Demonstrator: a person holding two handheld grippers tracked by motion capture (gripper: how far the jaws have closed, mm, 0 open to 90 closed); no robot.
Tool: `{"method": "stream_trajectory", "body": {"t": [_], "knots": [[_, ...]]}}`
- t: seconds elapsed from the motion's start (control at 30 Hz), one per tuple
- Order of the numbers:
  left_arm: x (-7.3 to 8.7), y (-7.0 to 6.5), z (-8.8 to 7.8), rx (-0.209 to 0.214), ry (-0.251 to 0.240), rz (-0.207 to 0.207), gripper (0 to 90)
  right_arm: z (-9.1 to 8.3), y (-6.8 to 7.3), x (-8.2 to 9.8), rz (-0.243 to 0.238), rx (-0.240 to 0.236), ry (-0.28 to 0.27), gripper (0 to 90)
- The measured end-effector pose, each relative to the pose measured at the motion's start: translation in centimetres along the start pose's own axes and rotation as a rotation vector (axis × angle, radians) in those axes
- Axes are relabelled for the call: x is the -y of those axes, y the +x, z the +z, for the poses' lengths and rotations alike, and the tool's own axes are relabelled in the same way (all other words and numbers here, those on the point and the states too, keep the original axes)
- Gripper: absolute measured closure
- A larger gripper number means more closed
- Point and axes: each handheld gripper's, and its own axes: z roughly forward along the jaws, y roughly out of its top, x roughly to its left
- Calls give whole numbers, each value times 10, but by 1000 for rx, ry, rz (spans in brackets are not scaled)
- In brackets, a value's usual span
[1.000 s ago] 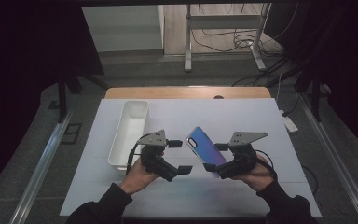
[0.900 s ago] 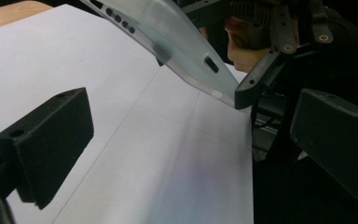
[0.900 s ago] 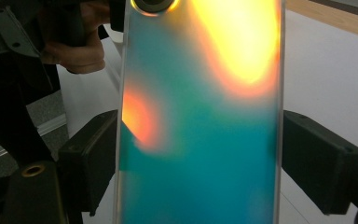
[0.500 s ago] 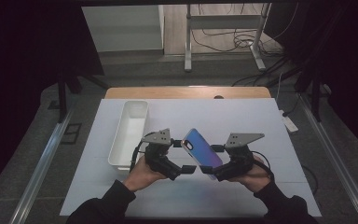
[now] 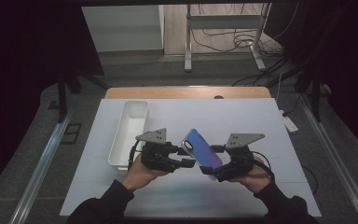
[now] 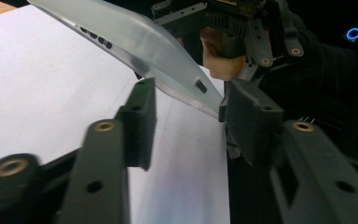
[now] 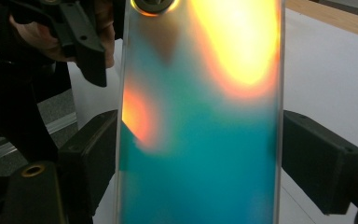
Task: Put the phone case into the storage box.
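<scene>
Step in hand: the person is passing a phone case point(image 5: 202, 152) from the right tongs point(image 5: 213, 173) toward the left tongs point(image 5: 187, 157), above the middle of the white worktop point(image 5: 261, 121).
Phone case: it is hanging tilted in mid-frame of the high view, its shiny blue back facing up, its upper end pointing to the upper left.
Right tongs: they are clamping the case across its width, a pad on each long edge point(image 7: 200, 140).
Left tongs: their jaws have just been closing and are standing about half open; the case's corner point(image 6: 205, 98) is lying between the pads, touching or nearly touching the right-hand one, not yet pinched.
Doing it well: keep the right grip firm until the left pads are pressing squarely on both faces.
Bin: a white bin point(image 5: 129, 133) is sitting left of centre, apart from the tongs.
</scene>
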Motion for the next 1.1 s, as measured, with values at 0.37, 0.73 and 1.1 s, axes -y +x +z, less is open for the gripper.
{"method": "stream_trajectory", "body": {"t": [0.37,0.73,1.1], "knots": [[1,2,-1,49,-4,-8,755,1,0,1,-3,-7,3,167],[1,2,1,125,13,3,835,5,-1,3,-11,-51,33,168],[-1,-5,7,127,49,62,877,13,-4,5,3,-129,81,172]]}}
